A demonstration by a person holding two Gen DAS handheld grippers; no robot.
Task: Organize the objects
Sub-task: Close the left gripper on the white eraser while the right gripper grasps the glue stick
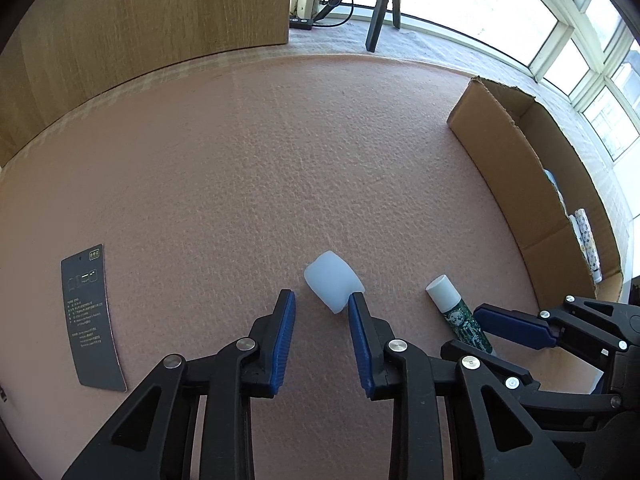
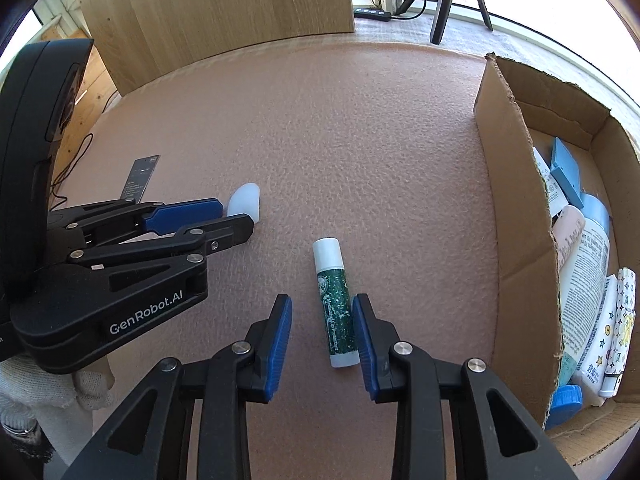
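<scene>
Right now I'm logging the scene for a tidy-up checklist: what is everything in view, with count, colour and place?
translucent white soft cap: one, lying on the mat by the left fingers
green-labelled lip balm tube with white cap: one, lying on the mat between the right fingers, untouched
dark printed card: one, flat on the mat, far left
open brown cardboard box: one, right of the mat, holding several bottles and tubes
pink textured foam mat: one, under everything
pale wooden panel: one, behind the mat
black tripod: one, by the window
left gripper: black, blue fingers, open
right gripper: black, blue fingers, open
</scene>
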